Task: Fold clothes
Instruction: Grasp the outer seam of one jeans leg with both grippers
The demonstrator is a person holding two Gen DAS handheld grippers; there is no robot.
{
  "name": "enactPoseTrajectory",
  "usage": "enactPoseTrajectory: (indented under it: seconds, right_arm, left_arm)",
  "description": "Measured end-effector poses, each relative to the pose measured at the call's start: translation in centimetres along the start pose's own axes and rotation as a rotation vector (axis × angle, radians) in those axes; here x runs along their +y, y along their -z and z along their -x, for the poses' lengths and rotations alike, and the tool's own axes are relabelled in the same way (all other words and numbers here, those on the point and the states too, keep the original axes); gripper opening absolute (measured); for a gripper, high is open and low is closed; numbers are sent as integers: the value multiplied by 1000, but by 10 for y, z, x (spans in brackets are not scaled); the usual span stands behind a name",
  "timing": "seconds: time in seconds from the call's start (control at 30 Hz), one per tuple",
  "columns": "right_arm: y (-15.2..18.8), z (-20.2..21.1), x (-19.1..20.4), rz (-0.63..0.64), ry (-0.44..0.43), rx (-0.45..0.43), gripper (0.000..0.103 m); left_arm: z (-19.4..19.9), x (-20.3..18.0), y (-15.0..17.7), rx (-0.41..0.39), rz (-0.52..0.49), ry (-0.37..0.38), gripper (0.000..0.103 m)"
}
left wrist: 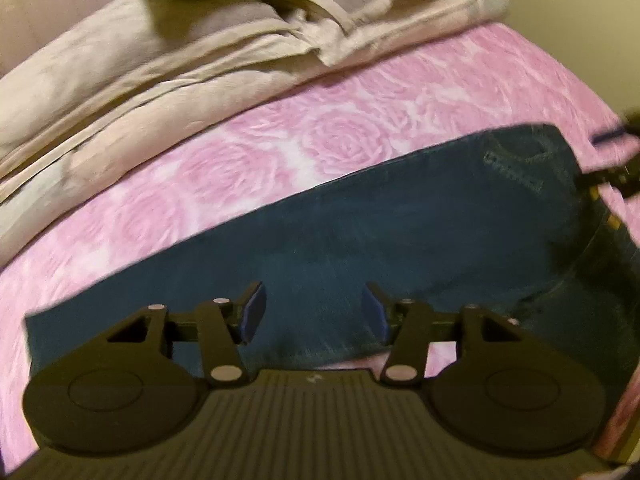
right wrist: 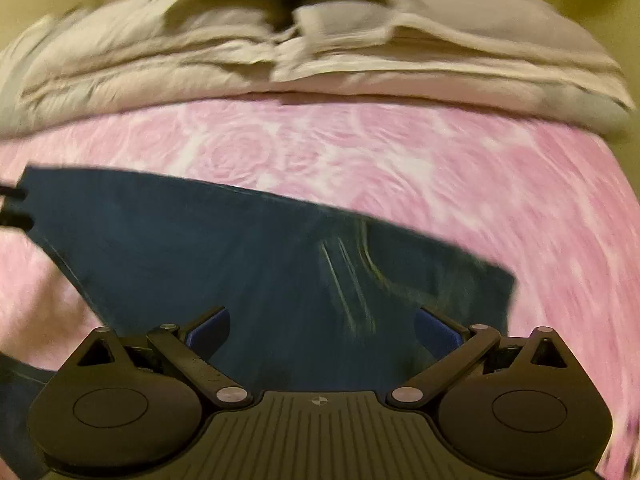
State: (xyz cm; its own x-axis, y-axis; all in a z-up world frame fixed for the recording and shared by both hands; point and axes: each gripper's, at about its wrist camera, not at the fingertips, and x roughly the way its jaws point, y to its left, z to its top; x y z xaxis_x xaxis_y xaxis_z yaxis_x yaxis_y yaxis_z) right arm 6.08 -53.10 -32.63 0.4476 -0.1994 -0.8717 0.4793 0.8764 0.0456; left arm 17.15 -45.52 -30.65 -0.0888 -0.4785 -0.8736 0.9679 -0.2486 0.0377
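Note:
A pair of dark blue jeans point(left wrist: 380, 232) lies flat across a pink rose-patterned bed sheet point(left wrist: 340, 120). The left gripper point(left wrist: 314, 314) is open and empty, hovering over a leg of the jeans. The right gripper point(right wrist: 322, 330) is open wide and empty, above the jeans point(right wrist: 224, 248) near their waist end. The right gripper also shows in the left wrist view at the far right edge point(left wrist: 624, 160), by the waistband. The left gripper's tips show in the right wrist view at the left edge point(right wrist: 14, 208). Both views are motion-blurred.
A folded beige and grey duvet point(left wrist: 160, 56) lies along the far side of the bed, also in the right wrist view point(right wrist: 320, 52). Pink sheet point(right wrist: 440, 168) shows between duvet and jeans. A pale wall point(left wrist: 580, 8) stands at the far right.

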Motion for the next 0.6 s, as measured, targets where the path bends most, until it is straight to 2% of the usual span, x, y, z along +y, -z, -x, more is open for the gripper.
enactPoseTrajectory:
  seconds: [0.03,0.07,0.13,0.23,0.33,0.5,0.53,0.57,0.6]
  right_arm:
    - [-10,-11,4,38,-20,2,100]
    - [-19,-22,8,75,-39,4,93]
    - [-36,-48,29,153,-72,16,89]
    - [-62,-82,31,254,-111,40,89]
    - [-88,-114,31,308,-157,103,89]
    - [-100,-150,3,344,-266,216,87]
    - [-99,-155,-1,348,-282,243,85]
    - [-97,-161,-5,355,-296,273,72]
    - [-95,-167,-7,361,-312,304,64]
  left_arm:
    - [-12,5,-4,3,-25,7,46]
    - [-25,10,-8,6,-54,12,45]
    - [-47,22,-17,14,-92,21,41]
    - [-80,39,-30,28,-143,36,40]
    - [-100,61,-43,37,-175,60,40]
    - [-128,93,-51,105,-235,99,40]
    - [-134,98,-49,130,-245,106,40]
    - [-140,103,-47,158,-253,111,40]
    - [-147,108,-44,185,-257,119,40]
